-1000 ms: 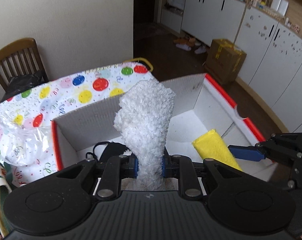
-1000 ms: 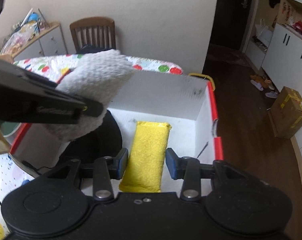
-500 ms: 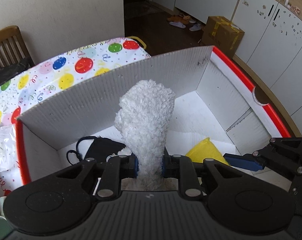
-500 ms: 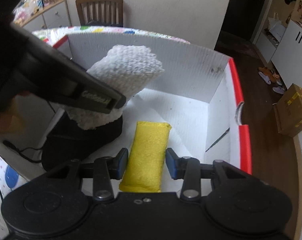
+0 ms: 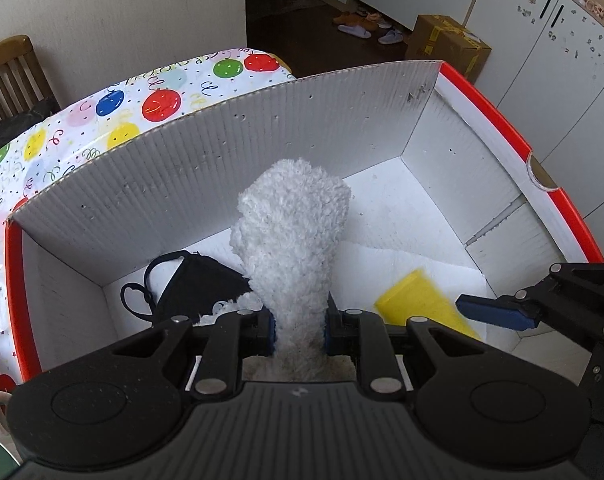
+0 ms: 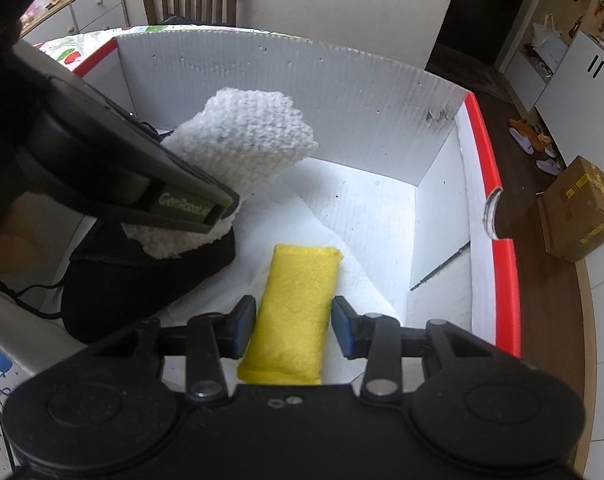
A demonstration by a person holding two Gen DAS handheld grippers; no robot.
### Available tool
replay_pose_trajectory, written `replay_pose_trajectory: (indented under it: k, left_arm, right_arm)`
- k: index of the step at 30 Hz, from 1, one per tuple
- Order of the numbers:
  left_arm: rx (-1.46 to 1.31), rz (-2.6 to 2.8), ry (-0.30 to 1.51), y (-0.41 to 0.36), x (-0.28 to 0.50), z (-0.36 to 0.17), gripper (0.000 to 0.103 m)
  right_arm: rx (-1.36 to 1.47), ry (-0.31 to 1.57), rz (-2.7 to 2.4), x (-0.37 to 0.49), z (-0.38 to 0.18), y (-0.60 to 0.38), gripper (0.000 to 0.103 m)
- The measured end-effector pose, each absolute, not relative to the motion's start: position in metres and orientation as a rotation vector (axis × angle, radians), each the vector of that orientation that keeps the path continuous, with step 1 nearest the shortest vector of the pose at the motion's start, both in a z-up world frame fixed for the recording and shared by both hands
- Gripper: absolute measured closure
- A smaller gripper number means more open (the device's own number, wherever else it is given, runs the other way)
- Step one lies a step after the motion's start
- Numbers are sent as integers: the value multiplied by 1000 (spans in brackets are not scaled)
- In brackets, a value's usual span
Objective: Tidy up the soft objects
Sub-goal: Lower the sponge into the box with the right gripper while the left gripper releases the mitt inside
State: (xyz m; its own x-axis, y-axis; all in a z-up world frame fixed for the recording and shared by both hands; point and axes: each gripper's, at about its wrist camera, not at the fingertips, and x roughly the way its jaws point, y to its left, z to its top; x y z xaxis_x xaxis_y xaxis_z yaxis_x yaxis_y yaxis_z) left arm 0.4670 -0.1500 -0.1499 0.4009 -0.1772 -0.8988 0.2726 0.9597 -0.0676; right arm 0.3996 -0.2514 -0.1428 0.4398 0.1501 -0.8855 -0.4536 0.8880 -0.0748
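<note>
Inside the white box (image 5: 481, 152), my left gripper (image 5: 298, 330) clamped the fluffy white sock (image 5: 294, 240) above the black mask (image 5: 198, 284); my right gripper (image 6: 294, 322) stood open astride the yellow sponge (image 6: 298, 308), lengthwise between its fingers.

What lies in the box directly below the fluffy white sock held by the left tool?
A black face mask lies on the box floor under the white sock; open floor remains between it and the yellow sponge.

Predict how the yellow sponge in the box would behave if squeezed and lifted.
The yellow sponge looks porous, so it would probably compress and feel light. Its flat, blocky shape suggests it won't roll. The right hand-held gripper straddles it, jaws open; its rough surface should grip well.
</note>
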Motion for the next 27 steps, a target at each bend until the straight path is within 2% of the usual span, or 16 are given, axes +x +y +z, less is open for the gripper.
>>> replay_pose_trajectory:
  k: [6, 11, 14, 15, 16, 27]
  left_arm:
    - [100, -291, 1122, -150, 469, -150, 83]
    - [124, -292, 1110, -152, 465, -147, 78]
    - [122, -287, 1099, -151, 462, -144, 65]
    - [120, -285, 1097, -150, 461, -143, 47]
    - [116, -284, 1095, -149, 460, -141, 35]
    - [89, -276, 986, -139, 437, -108, 34]
  right_arm:
    - [-328, 1048, 382, 400, -142, -248, 61]
    - [-293, 1030, 389, 397, -139, -256, 52]
    - [-277, 1017, 389, 397, -135, -260, 48]
    - [-274, 1015, 389, 397, -134, -261, 47]
    - [-274, 1012, 386, 397, -134, -262, 47]
    - [-223, 952, 390, 380, -110, -271, 41]
